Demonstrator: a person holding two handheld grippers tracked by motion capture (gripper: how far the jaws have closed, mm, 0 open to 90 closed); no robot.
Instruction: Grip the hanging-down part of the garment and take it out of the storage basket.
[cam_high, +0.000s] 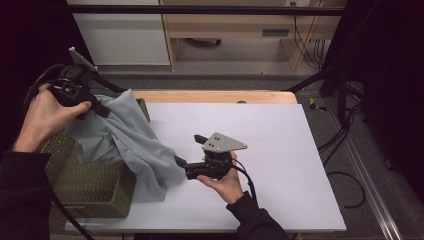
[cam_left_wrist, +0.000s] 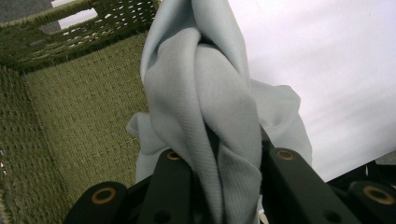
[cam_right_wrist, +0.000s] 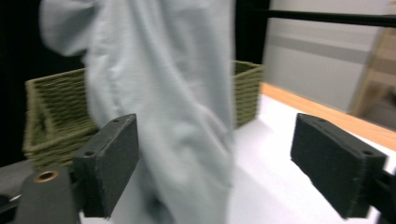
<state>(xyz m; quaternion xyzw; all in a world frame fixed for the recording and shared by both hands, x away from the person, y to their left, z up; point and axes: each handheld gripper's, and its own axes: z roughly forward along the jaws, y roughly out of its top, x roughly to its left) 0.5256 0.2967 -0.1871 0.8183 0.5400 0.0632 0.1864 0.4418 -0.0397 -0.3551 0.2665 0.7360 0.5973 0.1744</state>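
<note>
Cloth (cam_high: 127, 142), pale grey and loosely bunched, hangs from the left gripper (cam_high: 92, 107) and drapes down over the near rim of a green woven basket (cam_high: 82, 182), its lower folds reaching the white bench (cam_high: 280, 150) just beside the basket. In the high view the left gripper is raised above the basket at the far left edge of the bench, and a hand (cam_high: 47, 117) grasps its body while the cable loops behind. In the left gripper view the two black jaws stand narrow, clamped on a twisted ridge of the cloth (cam_left_wrist: 210, 121), with the basket's (cam_left_wrist: 70, 116) inner wall at the left and the bench (cam_left_wrist: 327, 70) at the right. The right gripper (cam_high: 182, 165) lies low over the bench near its middle, pointing toward the hanging cloth, with the grey three-cornered plate (cam_high: 223, 142) on top and the other hand (cam_high: 225, 182) under its body. In the right gripper view the jaws stand wide apart; the cloth (cam_right_wrist: 173, 121) hangs between them, close against the left pad (cam_right_wrist: 109, 163) and well apart from the right pad (cam_right_wrist: 336, 163). Behind the cloth the basket (cam_right_wrist: 56, 112) sits on the bench (cam_right_wrist: 275, 186), whose wooden far edge (cam_right_wrist: 327, 112) runs at the right.
</note>
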